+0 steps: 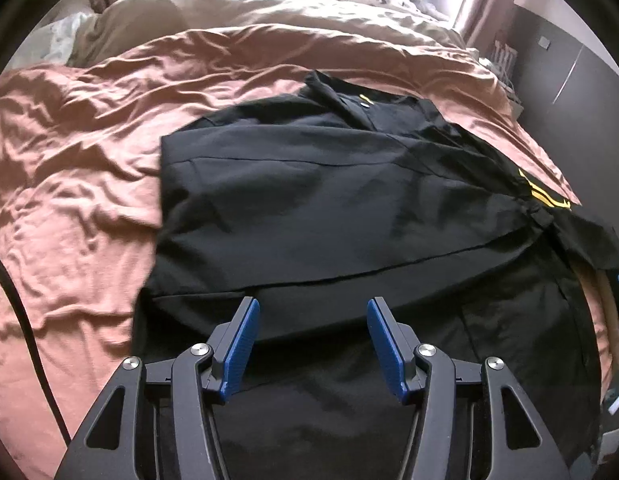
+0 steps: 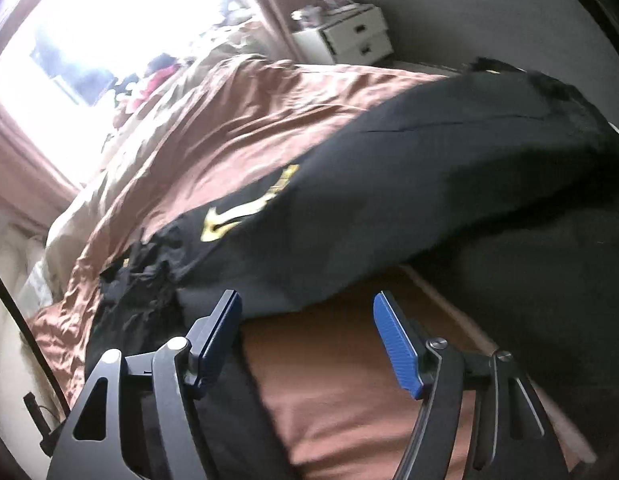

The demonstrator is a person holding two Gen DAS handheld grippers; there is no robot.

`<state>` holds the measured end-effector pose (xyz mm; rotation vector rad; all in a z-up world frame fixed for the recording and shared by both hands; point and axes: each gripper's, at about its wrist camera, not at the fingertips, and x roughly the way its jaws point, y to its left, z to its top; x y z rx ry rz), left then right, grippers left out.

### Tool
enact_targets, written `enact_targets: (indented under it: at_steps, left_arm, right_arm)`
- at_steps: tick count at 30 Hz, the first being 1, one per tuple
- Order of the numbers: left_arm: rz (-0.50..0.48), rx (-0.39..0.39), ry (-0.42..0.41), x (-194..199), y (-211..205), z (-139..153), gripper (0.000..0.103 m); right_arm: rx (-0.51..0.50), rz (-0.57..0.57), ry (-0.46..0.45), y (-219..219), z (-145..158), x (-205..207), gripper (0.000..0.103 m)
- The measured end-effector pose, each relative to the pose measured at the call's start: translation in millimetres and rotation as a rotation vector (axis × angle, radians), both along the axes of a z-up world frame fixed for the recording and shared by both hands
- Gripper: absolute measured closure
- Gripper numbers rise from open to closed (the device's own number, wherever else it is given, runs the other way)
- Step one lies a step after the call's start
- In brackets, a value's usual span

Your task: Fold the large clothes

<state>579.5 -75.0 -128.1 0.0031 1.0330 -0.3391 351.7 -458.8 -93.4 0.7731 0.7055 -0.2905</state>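
Observation:
A large black shirt with yellow markings lies on the pink bedsheet, one side folded over its middle. Its collar points toward the far end of the bed. My left gripper hovers open above the shirt's near hem, nothing between its blue pads. In the right wrist view the same black shirt shows a yellow logo and hangs over the bed's edge. My right gripper stands open beside that edge, over bare pink sheet, with no cloth in its jaws.
A beige duvet is bunched at the far end of the bed, with a bright window behind it. A white drawer unit stands beside the bed. A black cable runs along the left. Dark cabinets stand at the right.

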Motion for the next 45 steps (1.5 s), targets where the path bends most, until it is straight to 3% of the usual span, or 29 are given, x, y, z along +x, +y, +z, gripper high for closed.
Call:
enact_targets:
  at_steps: [3,6,9,10,11,12,19,29,36,45]
  left_arm:
    - [-0.002,-0.002,0.013,1.9,-7.9,-5.8,0.045]
    - [-0.003,0.010,0.022,2.5,-11.9,-10.7,0.045]
    - [-0.002,0.025,0.031,2.1,-10.3,-13.6,0.045]
    - [0.000,0.027,0.034,2.4,-9.2,-14.0,0.045]
    - [0.003,0.026,0.037,2.7,-7.8,-14.0,0.045]
    - [0.008,0.020,0.040,2.8,-5.0,-13.0,0.045]
    - [0.019,-0.001,0.027,0.6,7.9,-3.8,0.045]
    - [0.042,-0.029,-0.005,-5.6,42.4,13.5,0.045]
    - [0.082,-0.056,-0.035,-11.7,81.2,22.7,0.045]
    - [0.129,-0.086,-0.041,-21.9,125.2,26.2,0.045]
  right_arm:
    - [0.008,-0.018,0.007,-6.8,-4.8,-0.6,0.038]
    - [0.042,-0.016,-0.013,-11.2,-8.7,9.5,0.059]
    - [0.025,-0.007,-0.062,-14.5,-6.3,14.3,0.067]
    - [-0.021,-0.018,-0.069,-11.4,-0.5,19.5,0.073]
    - [-0.051,-0.029,-0.076,-10.5,2.6,20.9,0.091]
    - [-0.070,-0.037,-0.084,-10.4,3.2,20.4,0.101]
    - [-0.124,0.009,-0.226,24.2,53.2,28.6,0.103]
    - [-0.202,0.188,-0.358,122.2,126.2,45.6,0.103]
    - [-0.220,0.317,-0.382,156.3,132.2,64.7,0.103]
    - [-0.223,0.501,-0.324,195.5,125.4,101.8,0.103]
